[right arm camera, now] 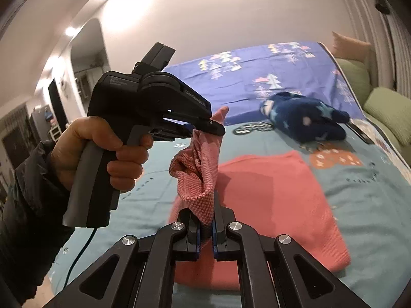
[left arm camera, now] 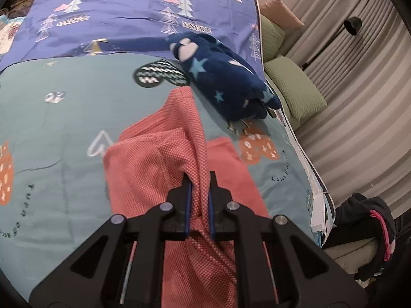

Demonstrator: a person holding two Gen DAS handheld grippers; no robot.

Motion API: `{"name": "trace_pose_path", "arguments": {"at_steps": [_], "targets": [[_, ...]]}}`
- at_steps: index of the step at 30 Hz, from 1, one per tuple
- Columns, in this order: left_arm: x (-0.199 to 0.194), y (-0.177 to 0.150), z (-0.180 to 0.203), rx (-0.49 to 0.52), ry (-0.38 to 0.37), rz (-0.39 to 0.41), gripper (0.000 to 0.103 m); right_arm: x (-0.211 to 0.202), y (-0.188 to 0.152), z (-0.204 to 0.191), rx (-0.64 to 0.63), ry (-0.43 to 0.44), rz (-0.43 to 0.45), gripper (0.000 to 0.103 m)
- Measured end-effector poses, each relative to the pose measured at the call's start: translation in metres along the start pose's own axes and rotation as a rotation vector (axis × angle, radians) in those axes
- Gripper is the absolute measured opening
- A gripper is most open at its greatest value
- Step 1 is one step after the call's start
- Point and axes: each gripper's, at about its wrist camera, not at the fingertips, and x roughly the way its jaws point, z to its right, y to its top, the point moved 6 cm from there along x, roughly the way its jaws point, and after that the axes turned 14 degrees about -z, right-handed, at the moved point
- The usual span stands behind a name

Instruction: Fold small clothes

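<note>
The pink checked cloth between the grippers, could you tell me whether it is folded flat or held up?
Held up, bunched: the left gripper and right gripper both pinch the pink checked cloth above the bed.

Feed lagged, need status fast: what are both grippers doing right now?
Left gripper: shut on the pink garment, lifted off the bed.
Right gripper: shut on the same pink garment.

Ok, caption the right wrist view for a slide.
Both grippers, right gripper and left gripper, pinch a pink garment above the bed.

Green cushions (left arm camera: 295,87) and a black floor lamp (left arm camera: 353,25) flank striped curtains (left arm camera: 359,118).
</note>
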Motion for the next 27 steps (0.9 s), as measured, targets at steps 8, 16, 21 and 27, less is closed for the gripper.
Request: {"name": "trace_pose_path", "arguments": {"at_steps": [8,16,21,27], "targets": [[0.039,0.007,0.05,0.053,0.04,-0.06,0.012,-0.01,-0.007,0.05,0.098,-0.003,0.012,0.004],[0.083,0.006,0.084,0.094,0.091,-0.134,0.012,-0.01,-0.024,0.095,0.219,0.018,-0.023,0.004],[0.109,0.002,0.098,0.152,0.182,-0.17,0.012,-0.002,-0.037,0.117,0.289,0.052,-0.078,0.005],[0.123,-0.003,0.108,0.184,0.199,-0.165,0.018,0.018,-0.063,0.144,0.423,0.154,-0.207,0.011]]}}
